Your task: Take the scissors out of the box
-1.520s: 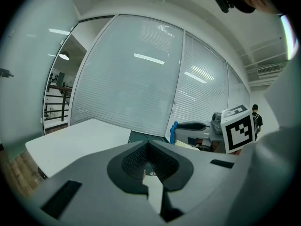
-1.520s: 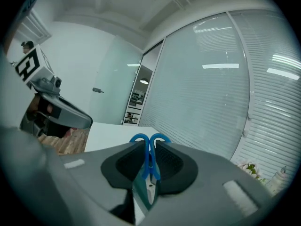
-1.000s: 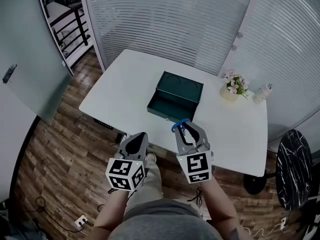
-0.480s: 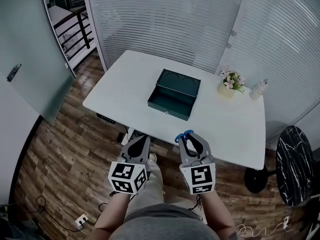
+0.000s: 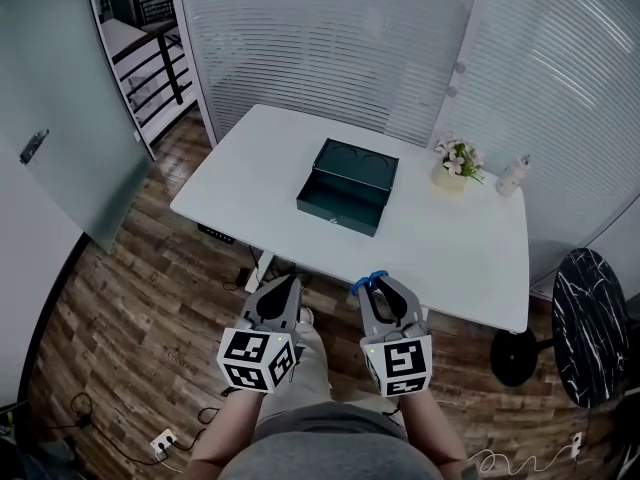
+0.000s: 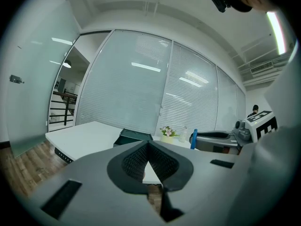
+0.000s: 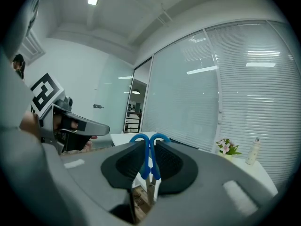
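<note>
An open dark green box (image 5: 347, 186) sits in the middle of the white table (image 5: 450, 253), its lid tipped back; it also shows far off in the left gripper view as the box (image 6: 133, 136). Blue-handled scissors (image 5: 366, 281) are in my right gripper (image 5: 378, 282), just off the table's near edge. In the right gripper view the pads press on the scissors (image 7: 149, 155), handles forward, blades hanging down. My left gripper (image 5: 287, 281) is beside it, shut with nothing in it; its tips meet in its own view (image 6: 148, 144).
A small pot of pink flowers (image 5: 456, 165) and a white bottle (image 5: 511, 176) stand at the table's far right. A black marble-topped side table (image 5: 592, 323) is to the right. Wood floor lies below the grippers, glass walls with blinds stand behind the table.
Both grippers have drawn back from the table toward the person's body. The scissors went along with the right gripper, from above the table's near edge to off it.
</note>
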The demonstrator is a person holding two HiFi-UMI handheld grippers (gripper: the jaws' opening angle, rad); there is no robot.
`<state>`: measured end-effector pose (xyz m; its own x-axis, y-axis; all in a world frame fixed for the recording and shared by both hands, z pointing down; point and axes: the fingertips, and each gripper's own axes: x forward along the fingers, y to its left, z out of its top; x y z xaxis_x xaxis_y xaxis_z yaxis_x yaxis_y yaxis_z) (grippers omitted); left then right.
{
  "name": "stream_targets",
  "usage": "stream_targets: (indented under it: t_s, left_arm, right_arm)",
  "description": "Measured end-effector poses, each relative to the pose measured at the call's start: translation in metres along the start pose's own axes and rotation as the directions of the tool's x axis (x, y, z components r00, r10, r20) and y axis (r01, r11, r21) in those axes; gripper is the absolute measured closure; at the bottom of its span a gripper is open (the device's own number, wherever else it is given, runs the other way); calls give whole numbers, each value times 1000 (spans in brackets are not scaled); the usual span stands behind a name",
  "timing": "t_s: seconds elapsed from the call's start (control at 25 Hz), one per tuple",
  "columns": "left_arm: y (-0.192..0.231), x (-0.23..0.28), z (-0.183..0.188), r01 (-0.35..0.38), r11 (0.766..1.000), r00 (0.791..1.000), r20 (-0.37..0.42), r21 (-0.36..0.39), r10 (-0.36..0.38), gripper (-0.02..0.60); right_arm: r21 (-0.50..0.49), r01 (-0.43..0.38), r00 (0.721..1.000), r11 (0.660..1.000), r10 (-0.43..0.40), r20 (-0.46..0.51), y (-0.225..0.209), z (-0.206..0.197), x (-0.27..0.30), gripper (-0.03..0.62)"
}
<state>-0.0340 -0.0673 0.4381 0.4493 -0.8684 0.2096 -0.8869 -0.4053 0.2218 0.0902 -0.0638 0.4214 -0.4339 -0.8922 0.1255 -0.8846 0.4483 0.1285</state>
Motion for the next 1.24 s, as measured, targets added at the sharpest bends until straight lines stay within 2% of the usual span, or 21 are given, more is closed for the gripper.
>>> stream_targets:
  t_s: [0.32, 1.24]
  left_arm:
    - [-4, -3, 4, 10, 1000, 1000, 12, 14, -10, 576]
    - [-8, 7, 5, 39, 999, 999, 2, 21, -39, 577]
  right_arm:
    - [11, -6, 1000, 1000, 6, 30, 6, 5, -2, 513]
    - [29, -12, 999, 1000, 11, 33, 2, 9, 0, 513]
